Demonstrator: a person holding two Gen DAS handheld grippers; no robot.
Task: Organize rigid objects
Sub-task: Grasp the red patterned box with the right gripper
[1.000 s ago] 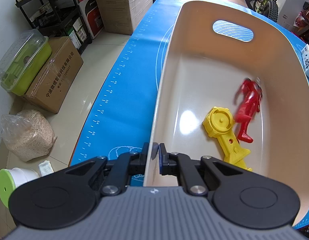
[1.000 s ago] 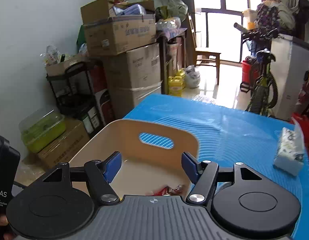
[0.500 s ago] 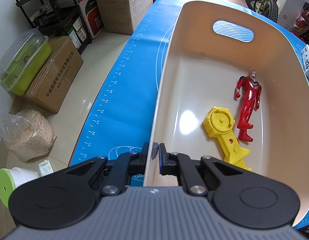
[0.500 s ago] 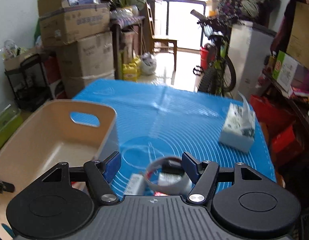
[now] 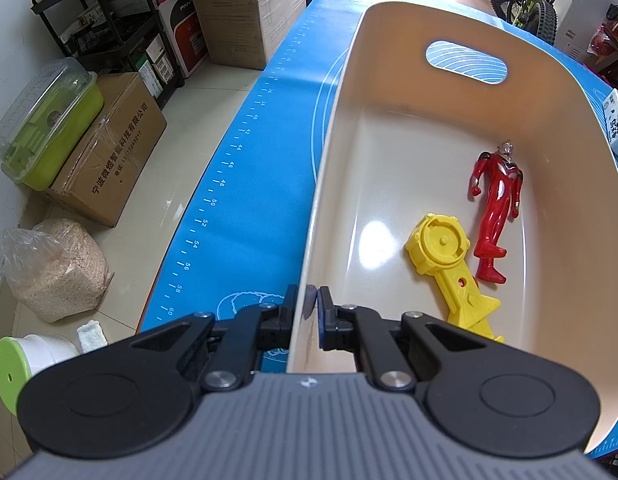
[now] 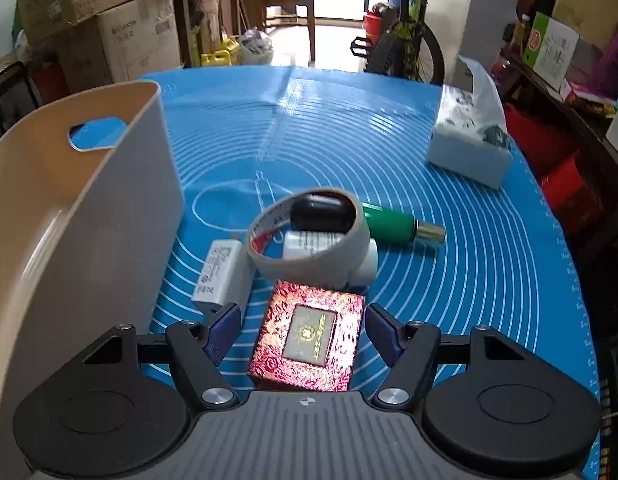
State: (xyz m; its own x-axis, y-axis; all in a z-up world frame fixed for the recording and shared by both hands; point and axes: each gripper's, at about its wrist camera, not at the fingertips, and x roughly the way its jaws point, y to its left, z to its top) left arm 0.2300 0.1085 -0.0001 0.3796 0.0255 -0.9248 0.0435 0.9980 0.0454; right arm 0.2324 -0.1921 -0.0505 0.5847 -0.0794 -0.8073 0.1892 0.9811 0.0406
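Note:
A cream bin (image 5: 569,152) stands on the blue mat; a red action figure (image 5: 497,200) and a yellow toy (image 5: 449,264) lie inside it. My left gripper (image 5: 311,304) is shut on the bin's near left wall. In the right wrist view the bin (image 6: 89,208) is at the left. My right gripper (image 6: 303,326) is open above a red patterned box (image 6: 309,340), which lies between the fingers without touching the pads. Beyond it sit a white charger (image 6: 223,276), a tape roll (image 6: 309,248) around a black object (image 6: 321,212) and a white item, and a green cylinder (image 6: 393,226).
A tissue pack (image 6: 469,140) lies at the mat's far right. Past the table's left edge the floor holds cardboard boxes (image 5: 109,152), a green-lidded container (image 5: 45,120) and a bag of grain (image 5: 57,268). A bicycle (image 6: 401,36) and stacked boxes stand behind the table.
My right gripper swung from over the bin to the right and down onto the pile of objects, ending over the red box. The red figure settled in the bin. The left gripper stayed put.

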